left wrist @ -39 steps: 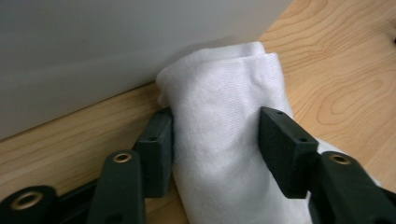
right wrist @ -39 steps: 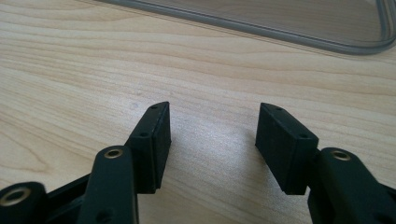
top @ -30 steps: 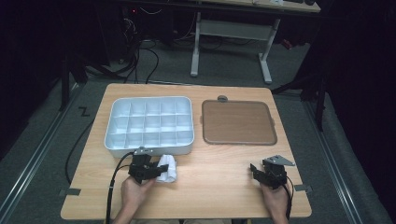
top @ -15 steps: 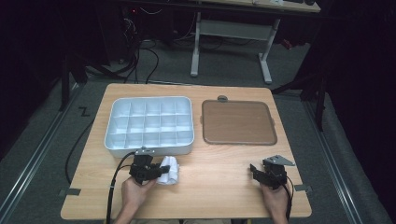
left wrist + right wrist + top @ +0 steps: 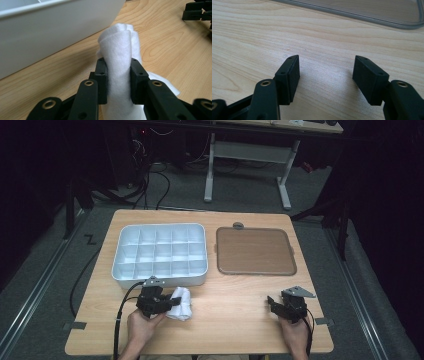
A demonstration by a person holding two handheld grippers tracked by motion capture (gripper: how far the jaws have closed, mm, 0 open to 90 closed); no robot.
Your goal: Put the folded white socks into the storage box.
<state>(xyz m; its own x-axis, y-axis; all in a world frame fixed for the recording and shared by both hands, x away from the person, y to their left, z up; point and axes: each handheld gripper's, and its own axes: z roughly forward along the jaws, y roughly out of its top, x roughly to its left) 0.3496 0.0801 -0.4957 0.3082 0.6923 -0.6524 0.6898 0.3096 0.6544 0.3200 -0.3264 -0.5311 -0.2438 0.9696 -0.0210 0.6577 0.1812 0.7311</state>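
White cloth (image 5: 119, 75) runs off the bottom edge.

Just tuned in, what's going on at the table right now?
A person works with a gripper in each hand. The left gripper has been closing and now pinches a rolled white cloth on the wooden table, just in front of the white compartment tray. The right gripper has been opening and holds nothing, over bare wood near the brown flat tray. The cloth touches the table and is not yet in any compartment.
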